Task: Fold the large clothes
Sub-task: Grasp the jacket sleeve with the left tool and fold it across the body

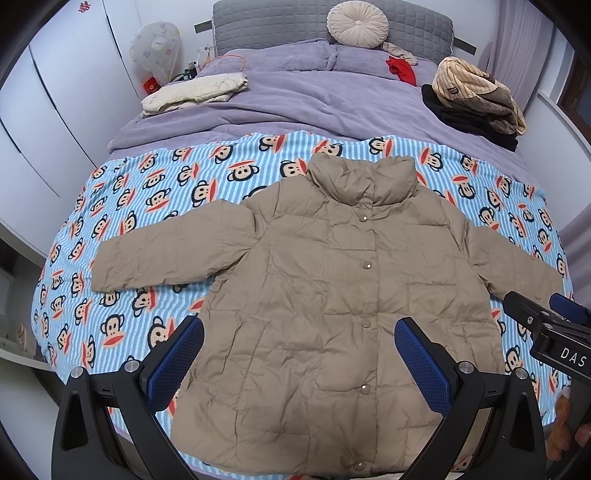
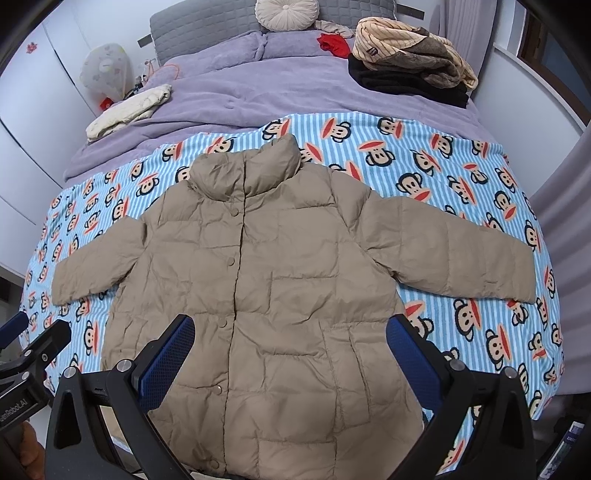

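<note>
A tan quilted puffer jacket [image 1: 325, 295] [image 2: 280, 295] lies flat and snapped shut on a blue striped monkey-print blanket [image 1: 140, 206] [image 2: 461, 192], collar away from me and both sleeves spread out. My left gripper [image 1: 299, 358] hovers open above the lower half of the jacket, its blue pads [image 1: 177, 362] wide apart and holding nothing. My right gripper [image 2: 291, 354] is likewise open over the jacket's lower half, empty. Each gripper shows at the edge of the other's view: the right gripper [image 1: 546, 325] and the left gripper [image 2: 33, 350].
Behind the blanket lies a purple duvet [image 1: 295, 107]. A folded cream garment [image 1: 192, 92] sits at the back left, a pile of striped and black clothes [image 1: 476, 99] at the back right. A round cushion [image 1: 357, 24] leans on the grey headboard. White wardrobes [image 1: 55, 110] stand left.
</note>
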A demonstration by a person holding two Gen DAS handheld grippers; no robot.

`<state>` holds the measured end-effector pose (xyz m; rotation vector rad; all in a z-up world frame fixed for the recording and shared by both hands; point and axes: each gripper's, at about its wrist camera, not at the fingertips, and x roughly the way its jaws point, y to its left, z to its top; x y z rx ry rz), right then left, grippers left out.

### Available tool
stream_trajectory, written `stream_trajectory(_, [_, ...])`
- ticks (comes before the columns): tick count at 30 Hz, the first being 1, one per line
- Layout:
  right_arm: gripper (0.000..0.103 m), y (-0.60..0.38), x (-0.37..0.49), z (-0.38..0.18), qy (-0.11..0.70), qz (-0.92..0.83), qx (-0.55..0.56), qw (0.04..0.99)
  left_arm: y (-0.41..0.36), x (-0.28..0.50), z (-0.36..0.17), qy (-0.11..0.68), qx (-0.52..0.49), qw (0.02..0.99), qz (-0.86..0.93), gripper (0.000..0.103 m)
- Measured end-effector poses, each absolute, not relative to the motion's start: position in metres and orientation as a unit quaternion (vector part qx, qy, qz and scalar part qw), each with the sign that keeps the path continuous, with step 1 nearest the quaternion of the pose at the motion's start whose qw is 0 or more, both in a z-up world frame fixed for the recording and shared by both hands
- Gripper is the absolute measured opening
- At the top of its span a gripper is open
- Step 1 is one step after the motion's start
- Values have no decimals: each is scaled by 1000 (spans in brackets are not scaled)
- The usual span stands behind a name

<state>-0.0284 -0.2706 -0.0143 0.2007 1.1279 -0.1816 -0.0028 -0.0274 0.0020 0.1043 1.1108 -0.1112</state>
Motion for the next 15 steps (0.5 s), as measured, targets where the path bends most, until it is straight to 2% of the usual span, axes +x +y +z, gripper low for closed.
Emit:
stream_trajectory(7, [103,-270,-25,-21,545,-78,112,827,-12,1,-6,541,30,839,-53,103])
stream_trajectory(15, [103,-265,-19,-25,543,-63,161,822,39,29,-22,557,-53,826,-69,103])
